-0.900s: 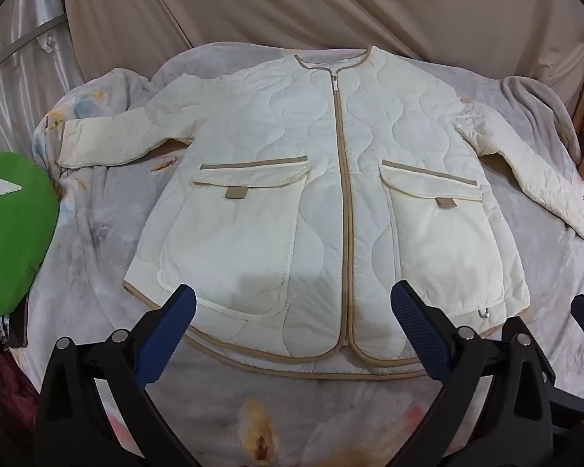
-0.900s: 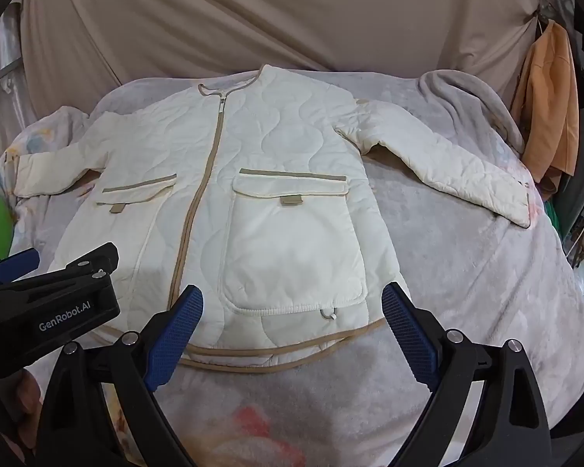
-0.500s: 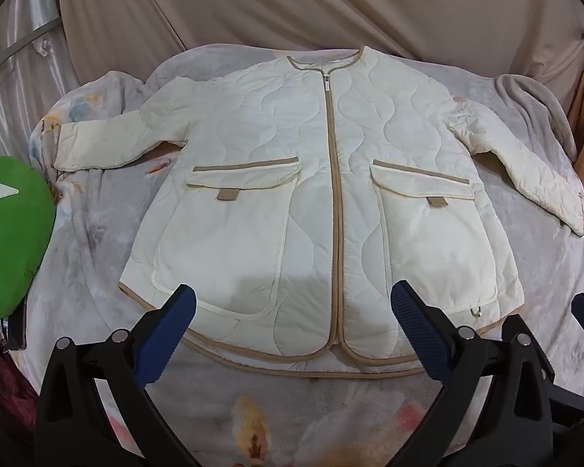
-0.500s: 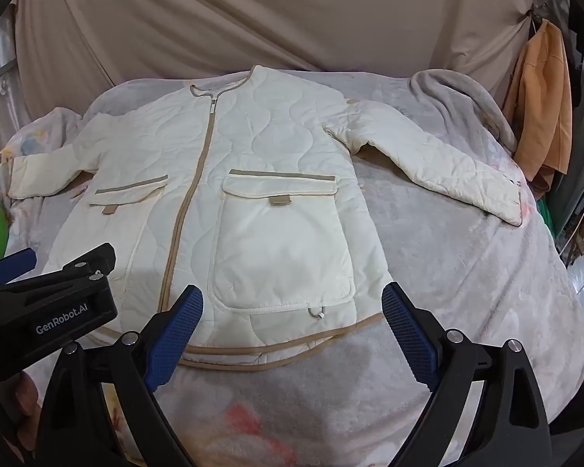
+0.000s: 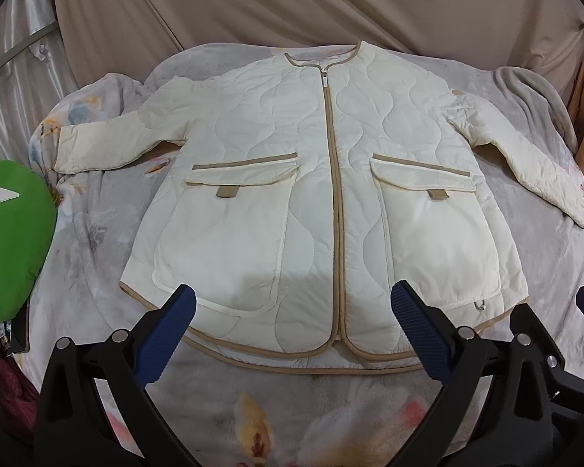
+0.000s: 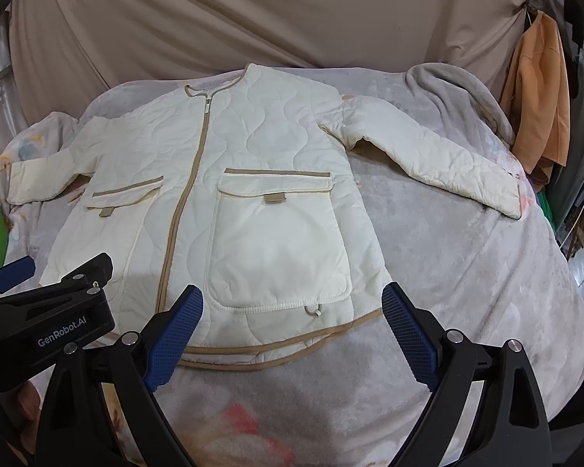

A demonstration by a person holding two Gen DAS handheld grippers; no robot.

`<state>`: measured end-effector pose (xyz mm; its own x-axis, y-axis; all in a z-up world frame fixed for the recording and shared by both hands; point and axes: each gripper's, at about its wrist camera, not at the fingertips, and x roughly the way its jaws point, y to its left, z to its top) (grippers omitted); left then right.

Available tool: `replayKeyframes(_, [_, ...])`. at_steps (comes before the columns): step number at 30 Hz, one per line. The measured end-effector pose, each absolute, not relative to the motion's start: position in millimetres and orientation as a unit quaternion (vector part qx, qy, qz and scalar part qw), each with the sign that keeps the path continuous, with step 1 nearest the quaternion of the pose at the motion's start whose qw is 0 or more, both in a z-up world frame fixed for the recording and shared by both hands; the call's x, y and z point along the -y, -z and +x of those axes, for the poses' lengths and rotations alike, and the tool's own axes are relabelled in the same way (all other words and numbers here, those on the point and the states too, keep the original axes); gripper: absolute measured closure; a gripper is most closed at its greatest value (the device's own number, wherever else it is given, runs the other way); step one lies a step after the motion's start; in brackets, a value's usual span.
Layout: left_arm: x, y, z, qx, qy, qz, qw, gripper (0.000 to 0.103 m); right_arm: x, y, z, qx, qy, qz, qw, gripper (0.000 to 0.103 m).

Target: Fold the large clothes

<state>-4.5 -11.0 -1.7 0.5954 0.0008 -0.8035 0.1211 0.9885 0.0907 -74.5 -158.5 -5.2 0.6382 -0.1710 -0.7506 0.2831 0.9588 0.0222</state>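
1. The left gripper (image 5: 292, 311) hangs above the near hem of the jacket (image 5: 327, 194), jaws spread wide and nothing between them; its blue pads (image 5: 163, 334) are clear of the cloth.
2. The right gripper (image 6: 292, 311) sits just beside it, also wide open and holding nothing, aimed down at the hem under the right pocket (image 6: 280, 241).
3. The jacket lies face up, zipped and spread flat on the blanket (image 6: 467, 272) that covers the bed, with both sleeves out to the sides.
4. Its long axis runs away from the grippers: the hem is nearest and the collar (image 5: 323, 56) farthest, with the zip (image 5: 336, 202) marking the centre line.
5. Folding has not begun, judging by the flat layout. A good first move would probably take one sleeve (image 6: 440, 159) at its cuff, pinching both layers, and lay it across the chest without dragging the body.
6. The quilting is thick and springy, so folds may want pressing down.
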Motion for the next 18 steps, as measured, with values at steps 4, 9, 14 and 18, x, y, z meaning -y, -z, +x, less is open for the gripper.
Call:
replayKeyframes(4, [11.0,1.9,-4.8,-0.449,0.033,0.068,0.890,0.005,158.4,6.1,-73.9,-0.407,0.126,0.069,0.902,0.012])
replayKeyframes(9, [10.2,2.3,-5.0,-0.449,0.033,0.068,0.890,0.005,158.3,5.8,-73.5,-0.407,0.126,0.070,0.902,0.012])
replayKeyframes(14, [8.0,3.8,-3.7,-0.451,0.033,0.067,0.889,0.005,155.3,12.1,-74.0,-0.410,0.126,0.072,0.901,0.012])
replayKeyframes(18, [6.2,5.4,-1.9,-0.453,0.032,0.067,0.888,0.005,154.8,12.3,-72.5,-0.413,0.125,0.075,0.899,0.012])
